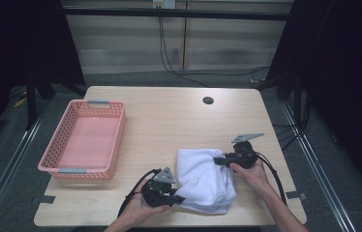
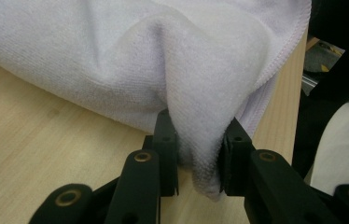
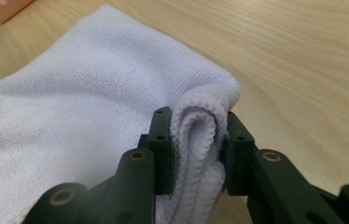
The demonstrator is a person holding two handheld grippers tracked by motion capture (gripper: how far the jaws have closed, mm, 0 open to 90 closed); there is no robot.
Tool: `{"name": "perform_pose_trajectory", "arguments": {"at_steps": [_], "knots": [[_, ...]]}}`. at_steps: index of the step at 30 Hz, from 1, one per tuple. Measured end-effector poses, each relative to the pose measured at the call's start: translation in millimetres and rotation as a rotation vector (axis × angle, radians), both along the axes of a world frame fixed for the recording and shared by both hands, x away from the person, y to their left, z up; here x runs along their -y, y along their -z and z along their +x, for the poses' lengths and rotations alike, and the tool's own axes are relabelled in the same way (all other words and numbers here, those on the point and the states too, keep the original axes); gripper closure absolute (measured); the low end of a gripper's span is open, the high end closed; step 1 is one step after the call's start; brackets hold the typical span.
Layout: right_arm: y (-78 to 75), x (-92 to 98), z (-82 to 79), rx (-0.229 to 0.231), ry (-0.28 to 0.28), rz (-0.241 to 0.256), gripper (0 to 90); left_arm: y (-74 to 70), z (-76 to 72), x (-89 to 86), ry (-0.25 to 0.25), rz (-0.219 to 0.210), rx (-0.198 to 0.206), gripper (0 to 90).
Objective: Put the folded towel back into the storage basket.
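A white towel (image 1: 203,178) lies bunched on the near right part of the wooden table (image 1: 169,121), close to the near edge. The person holds it with both grippers. The left gripper (image 1: 176,198) sits at the towel's near left side, and in the left gripper view its jaws are closed narrowly on a pinched fold of the towel (image 2: 199,154), with cloth rising between them and draping away over the table (image 2: 46,140). The stitched hem runs along the towel's right side there, beside the table edge.

The right gripper (image 1: 220,161) meets the towel at its far right side. In the right gripper view its jaws clamp a doubled, hemmed edge of the towel (image 3: 199,140), the fold standing upright between the pads, while the rest of the cloth spreads away to the left over the table (image 3: 303,70).

A pink basket (image 1: 63,145) with perforated walls stands on the left part of the table, well apart from the towel. A small dark hole (image 1: 208,100) sits in the tabletop toward the far side. Black cables trail from both grippers toward the near edge.
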State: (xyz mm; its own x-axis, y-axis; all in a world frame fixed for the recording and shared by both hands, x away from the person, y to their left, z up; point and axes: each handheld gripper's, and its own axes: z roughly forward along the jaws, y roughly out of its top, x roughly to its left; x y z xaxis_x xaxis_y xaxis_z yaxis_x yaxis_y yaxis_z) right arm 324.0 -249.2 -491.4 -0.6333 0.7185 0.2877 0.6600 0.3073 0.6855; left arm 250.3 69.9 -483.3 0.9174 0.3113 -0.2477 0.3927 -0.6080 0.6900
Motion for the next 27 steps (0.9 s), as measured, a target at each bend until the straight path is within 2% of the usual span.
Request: {"name": "perform_pose_trajectory", "arguments": {"at_steps": [8,15,27], "knots": [[-18.3,2.5,2.7,0.035,0.013,0.041,70.1,-22.7,0.3,-5.4,-0.03,-0.088,0.02,73.3],[-33.3,5.1,8.3,0.067,0.014,0.089,70.1,-35.7,7.3,-9.2,-0.043,-0.14,0.023,73.2],[-60.4,9.4,18.7,0.103,0.021,0.078,70.2,-55.6,15.7,-0.1,-0.043,-0.19,0.047,73.2]]}}
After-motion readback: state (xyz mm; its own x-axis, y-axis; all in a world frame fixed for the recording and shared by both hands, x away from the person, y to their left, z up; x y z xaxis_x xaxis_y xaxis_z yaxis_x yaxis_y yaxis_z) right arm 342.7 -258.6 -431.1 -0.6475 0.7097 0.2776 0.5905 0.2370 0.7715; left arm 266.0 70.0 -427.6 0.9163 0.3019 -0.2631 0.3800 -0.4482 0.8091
